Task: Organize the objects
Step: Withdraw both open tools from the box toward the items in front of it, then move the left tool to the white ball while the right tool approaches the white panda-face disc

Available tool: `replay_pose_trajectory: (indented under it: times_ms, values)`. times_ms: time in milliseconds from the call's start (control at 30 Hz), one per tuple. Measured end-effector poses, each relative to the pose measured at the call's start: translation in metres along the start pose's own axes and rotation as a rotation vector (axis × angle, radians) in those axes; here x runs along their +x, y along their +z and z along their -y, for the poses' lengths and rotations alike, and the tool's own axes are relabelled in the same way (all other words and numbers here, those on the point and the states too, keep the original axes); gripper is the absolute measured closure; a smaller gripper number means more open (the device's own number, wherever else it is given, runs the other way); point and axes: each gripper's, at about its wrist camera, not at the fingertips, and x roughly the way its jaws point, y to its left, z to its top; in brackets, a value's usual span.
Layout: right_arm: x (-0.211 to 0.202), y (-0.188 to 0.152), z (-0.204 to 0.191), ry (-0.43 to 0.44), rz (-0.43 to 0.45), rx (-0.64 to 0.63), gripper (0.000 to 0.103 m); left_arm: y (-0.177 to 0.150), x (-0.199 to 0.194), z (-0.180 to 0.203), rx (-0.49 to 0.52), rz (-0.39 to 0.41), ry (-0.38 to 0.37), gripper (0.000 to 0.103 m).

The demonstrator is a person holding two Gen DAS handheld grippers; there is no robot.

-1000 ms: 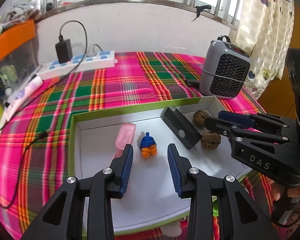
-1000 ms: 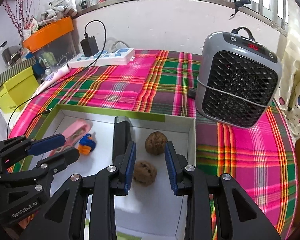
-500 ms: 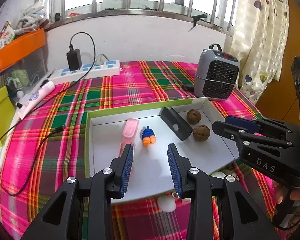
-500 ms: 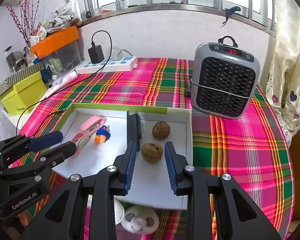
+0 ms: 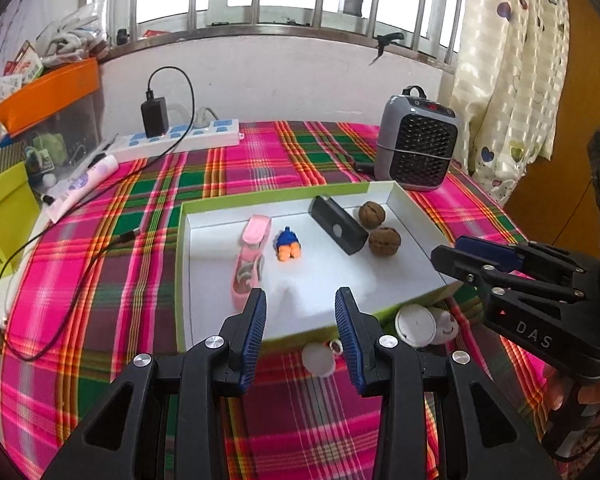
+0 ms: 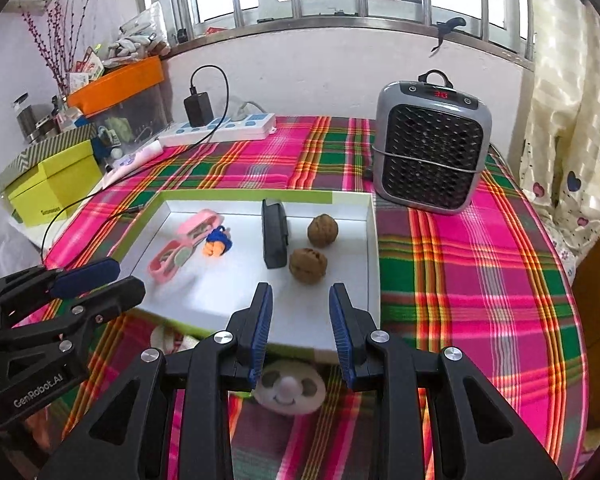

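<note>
Where two brown wrinkled walnuts (image 6: 308, 265) lie, shallow white green-rimmed box (image 6: 374, 240)

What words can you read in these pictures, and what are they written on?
"DAS": on the right gripper.
"GenRobot.AI": on the left gripper.
Red digits on the heater: too blurred to read.
Small print on the yellow-green box: too small to read.
Print on the tube by the power strip: unreadable.
</note>
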Motion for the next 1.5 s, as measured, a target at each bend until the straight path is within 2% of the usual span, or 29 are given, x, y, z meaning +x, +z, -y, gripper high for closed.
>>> replay_pose_trajectory:
  times_ms: [333, 433, 567, 867, 1000, 1267, 1500]
  values:
    - [-0.012, -0.02, 0.004, 0.007, 0.011, 0.016, 0.072, -0.017, -0.011, 0.005, 0.028, 0.021, 0.045, 0.069]
    - [-0.014, -0.025, 0.005, 0.009, 0.012, 0.022, 0.061, -0.02, -0.013, 0.007, 0.039, 0.019, 0.045, 0.068]
    - [-0.015, -0.032, 0.005, 0.004, 0.007, 0.014, 0.061, -0.025, -0.014, 0.008, 0.047, 0.021, 0.049, 0.067]
    - [-0.014, -0.047, 0.015, 0.02, -0.016, 0.048, 0.061, -0.04, -0.009, -0.003, 0.018, -0.017, -0.003, 0.065]
    - [-0.012, -0.051, 0.014, 0.025, -0.03, 0.045, 0.061, -0.047, -0.003, -0.007, -0.008, -0.047, -0.054, 0.063]
    - [-0.002, -0.056, 0.012, 0.035, -0.066, 0.036, 0.06, -0.046, 0.007, -0.003, -0.006, -0.069, -0.065, 0.062]
    - [0.004, -0.055, 0.011, 0.041, -0.081, 0.026, 0.055, -0.042, 0.017, 0.0, 0.007, -0.086, -0.062, 0.062]
